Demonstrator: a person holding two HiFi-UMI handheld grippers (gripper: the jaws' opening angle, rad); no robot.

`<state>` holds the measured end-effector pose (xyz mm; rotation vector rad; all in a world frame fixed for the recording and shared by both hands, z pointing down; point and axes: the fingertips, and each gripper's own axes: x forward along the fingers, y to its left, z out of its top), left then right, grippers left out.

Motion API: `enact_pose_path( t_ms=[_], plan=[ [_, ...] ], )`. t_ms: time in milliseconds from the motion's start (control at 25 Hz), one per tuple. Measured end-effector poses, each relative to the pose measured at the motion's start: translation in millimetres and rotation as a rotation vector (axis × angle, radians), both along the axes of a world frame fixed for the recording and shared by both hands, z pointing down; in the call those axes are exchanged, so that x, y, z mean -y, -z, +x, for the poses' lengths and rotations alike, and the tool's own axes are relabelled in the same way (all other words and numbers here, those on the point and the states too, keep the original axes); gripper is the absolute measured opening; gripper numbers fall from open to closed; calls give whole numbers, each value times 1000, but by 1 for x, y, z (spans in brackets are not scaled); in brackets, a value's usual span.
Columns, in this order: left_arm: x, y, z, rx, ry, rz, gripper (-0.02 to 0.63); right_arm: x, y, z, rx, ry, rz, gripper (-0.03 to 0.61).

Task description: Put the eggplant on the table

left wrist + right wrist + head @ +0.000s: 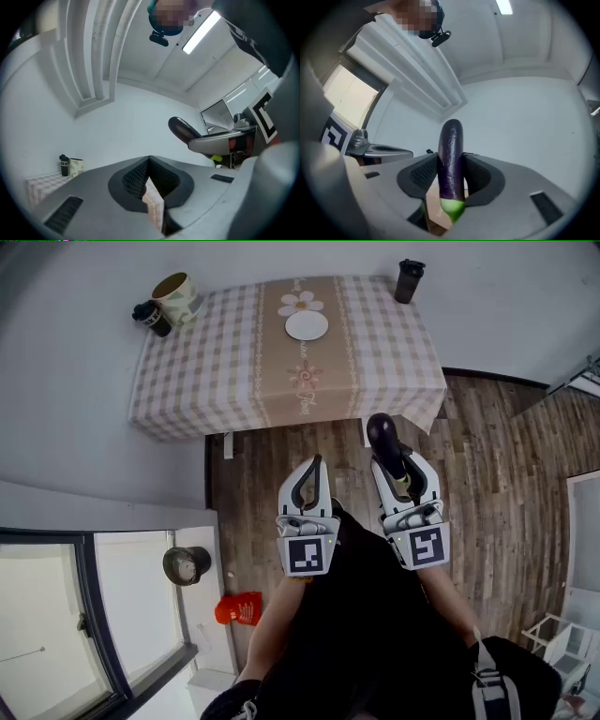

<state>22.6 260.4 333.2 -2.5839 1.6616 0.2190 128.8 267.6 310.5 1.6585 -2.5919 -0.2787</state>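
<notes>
Right gripper [451, 174] is closed on the glossy dark-purple eggplant [451, 154] near its green stem end, held level for the carry. It hangs over the wood floor [281, 451], short of the near edge of the checked-cloth worktop [394, 362]. Left gripper [149, 163] has its jaws together and empty, probably idle since one grip is enough.

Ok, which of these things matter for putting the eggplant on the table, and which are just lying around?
For the job:
eggplant, held in the right gripper; table.

Just lying about:
white plate, dark tumbler, patterned cup and small dark bottle on the table; orange bag on the floor; left gripper, shut and empty.
</notes>
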Motion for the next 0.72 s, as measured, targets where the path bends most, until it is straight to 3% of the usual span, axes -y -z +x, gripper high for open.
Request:
enact_pose_path(
  t_ms=[400, 720],
  plan=[
    [0, 5, -20, -16, 9, 11, 3, 0, 6, -15, 4, -5, -2, 176],
    [25, -4, -23, 7, 27, -1, 3, 30, -3, -13, 24, 6, -16, 176]
  ],
)
